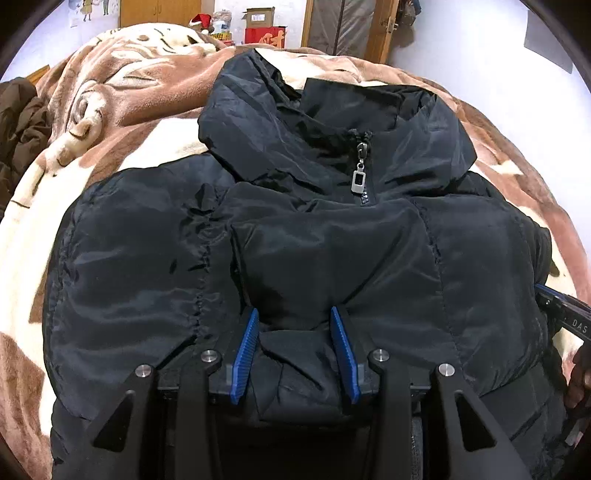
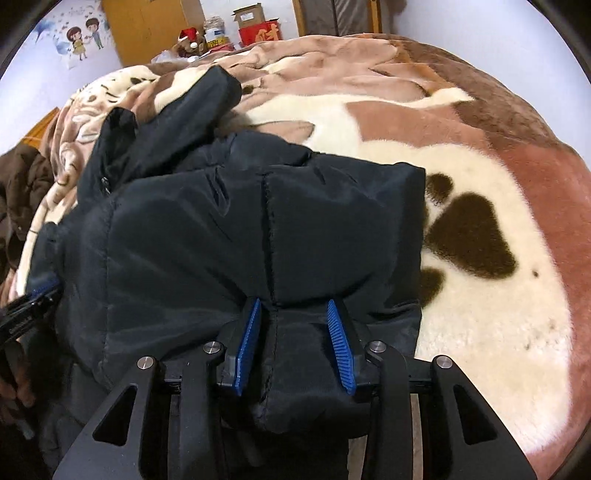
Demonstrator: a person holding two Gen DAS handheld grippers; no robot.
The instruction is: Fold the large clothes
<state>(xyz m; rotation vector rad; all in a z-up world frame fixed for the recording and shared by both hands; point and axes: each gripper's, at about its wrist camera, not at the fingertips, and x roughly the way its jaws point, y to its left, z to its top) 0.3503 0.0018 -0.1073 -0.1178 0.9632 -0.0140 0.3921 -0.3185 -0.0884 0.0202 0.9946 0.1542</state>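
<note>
Both grippers are angled steeply downward toward a bed covered by one plush blanket [image 2: 480,155] in brown, pink and cream. One black padded jacket [image 1: 295,240] is spread on that blanket, and it is gripped at its near edge by both tools.

In the left wrist view, the left gripper [image 1: 295,347] is seen with a puffy fold of the jacket bunched between its two blue ribbed fingers [image 1: 245,354]; the fingers are set at a moderate gap and are pressed into the fabric on both sides. Straight beyond the fingertips, one silver zipper pull [image 1: 359,177] hangs at the collar, and the hood lies farther on. To the right of these fingers, at the picture's edge, part of the other tool and a hand [image 1: 578,376] are visible.

In the right wrist view, the right gripper [image 2: 293,343] is likewise closed on a thick bunch of jacket fabric, a stitched seam running between its blue fingers [image 2: 341,347]. The jacket's bulk extends ahead and to the left of the fingers; bare blanket with one dark paw print [image 2: 469,232] lies to their right. At the far left the other tool's black frame is partly seen.

One brown garment [image 1: 22,125] is heaped far to the left. Beyond the bed, one red box [image 1: 264,35] and one Santa hat [image 1: 201,20] are seen.
</note>
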